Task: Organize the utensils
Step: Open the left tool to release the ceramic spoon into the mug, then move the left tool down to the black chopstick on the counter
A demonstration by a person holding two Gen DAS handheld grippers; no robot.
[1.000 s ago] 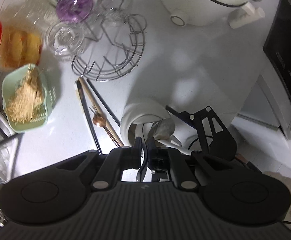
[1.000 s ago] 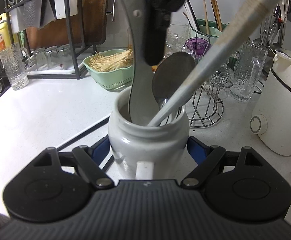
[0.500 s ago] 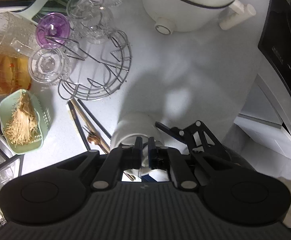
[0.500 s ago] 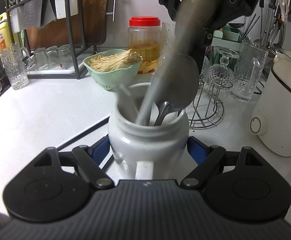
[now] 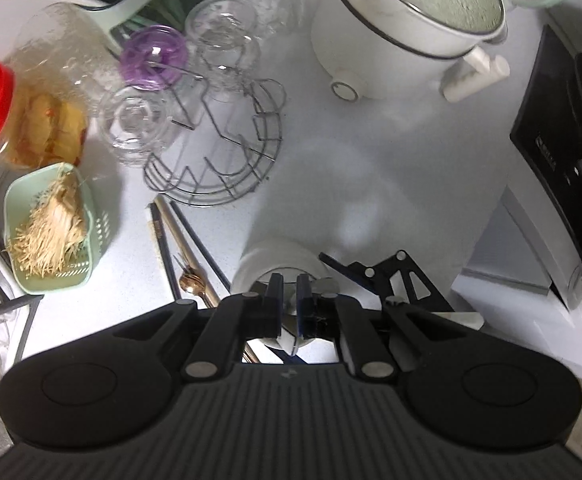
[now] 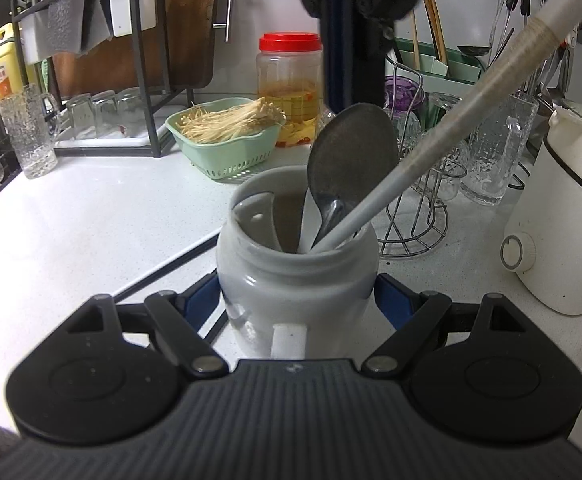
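Right hand-held gripper (image 6: pixel 297 292) has its blue-padded fingers spread wide around the white ceramic jar (image 6: pixel 297 276), pressing its sides to steady it on the bench (image 6: pixel 91 232). Inside the jar stand a steel spoon (image 6: pixel 351 160), bowl up, a long pale-handled utensil (image 6: pixel 471 112) leaning right, and a grey ladle handle (image 6: pixel 257 212) against the left wall. Left hand-held gripper (image 5: pixel 287 300) hangs directly above the jar mouth, its fingers only a narrow slit apart and apparently holding nothing. My judgement: a utensil has just been dropped in, so lift straight up to avoid snagging the leaning handles, keeping the jar braced. Chopsticks (image 5: pixel 163 244) and a gold spoon (image 5: pixel 190 280) lie on the bench beside the jar, likely next.
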